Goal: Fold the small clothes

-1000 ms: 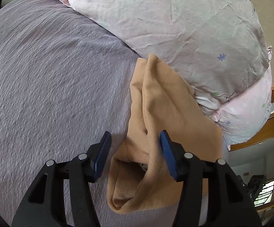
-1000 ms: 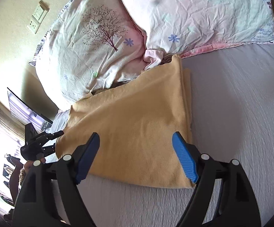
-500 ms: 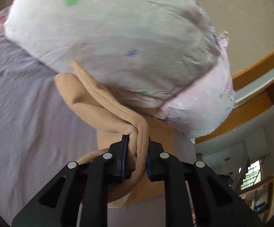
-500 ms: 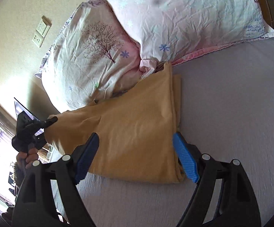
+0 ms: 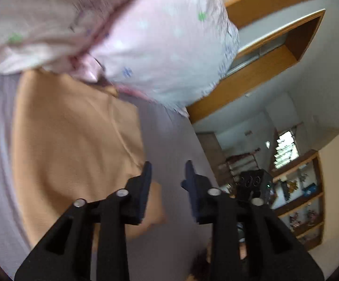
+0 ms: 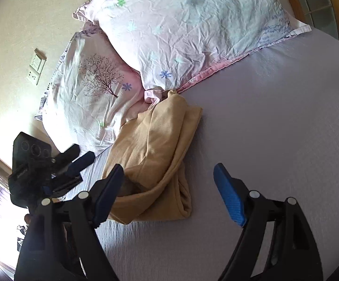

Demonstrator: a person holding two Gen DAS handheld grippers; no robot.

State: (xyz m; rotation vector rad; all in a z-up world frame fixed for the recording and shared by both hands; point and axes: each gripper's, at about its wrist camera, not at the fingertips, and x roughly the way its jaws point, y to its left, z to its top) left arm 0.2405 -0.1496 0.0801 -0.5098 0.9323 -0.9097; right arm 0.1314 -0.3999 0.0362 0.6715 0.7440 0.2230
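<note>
Slippage is the risk: both grippers' fingers are held apart and empty, left gripper beside, right gripper over the loosely bunched tan garment, whose uneven layers may be dragged apart.

free: bedsheet right of garment | blocked: pillows behind

daylight, window glare lower-left | left wrist view motion-blurred | right sharp | fisheye edges

The left gripper hangs with its jaws parted, nothing between them; the tan garment lies flat on the lilac bedsheet just left of it; pink pillows sit beyond, blurred; wooden shelves stand at right.
</note>
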